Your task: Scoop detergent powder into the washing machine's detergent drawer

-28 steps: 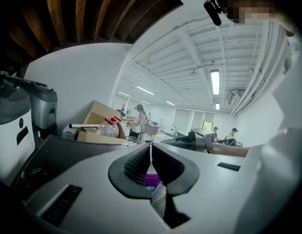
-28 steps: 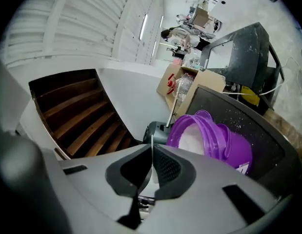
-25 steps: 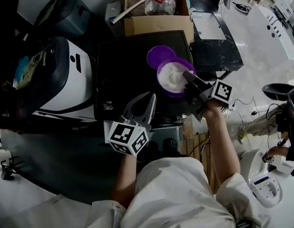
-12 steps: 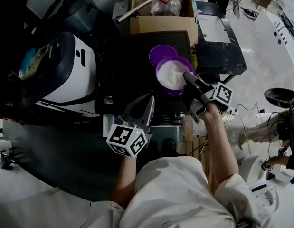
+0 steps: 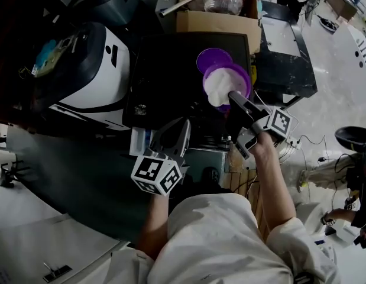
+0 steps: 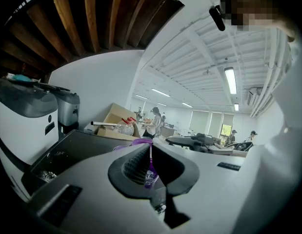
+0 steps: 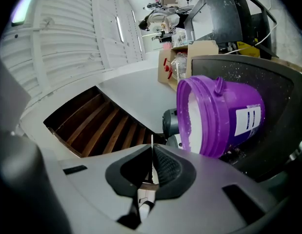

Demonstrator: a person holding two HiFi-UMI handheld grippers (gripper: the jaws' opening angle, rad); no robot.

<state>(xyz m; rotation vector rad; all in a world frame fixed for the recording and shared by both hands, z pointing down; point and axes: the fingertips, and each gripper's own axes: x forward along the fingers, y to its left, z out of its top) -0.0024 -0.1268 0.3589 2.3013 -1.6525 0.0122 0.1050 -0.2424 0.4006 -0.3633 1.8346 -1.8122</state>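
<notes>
The right tongs (image 5: 232,96), pinching a thin white scoop handle (image 7: 151,167), have backed from the powder to the tub's (image 5: 246,78) 6 o'clock rim, so the scooping stroke seems done, while the left tongs (image 5: 184,125), pressed together and empty, hang at the tub's 7 o'clock.

No print reads clearly here. The purple tub (image 7: 224,116), right of centre in the right gripper view, carries a white label (image 7: 252,121) with dark lines, too blurred to read.
</notes>
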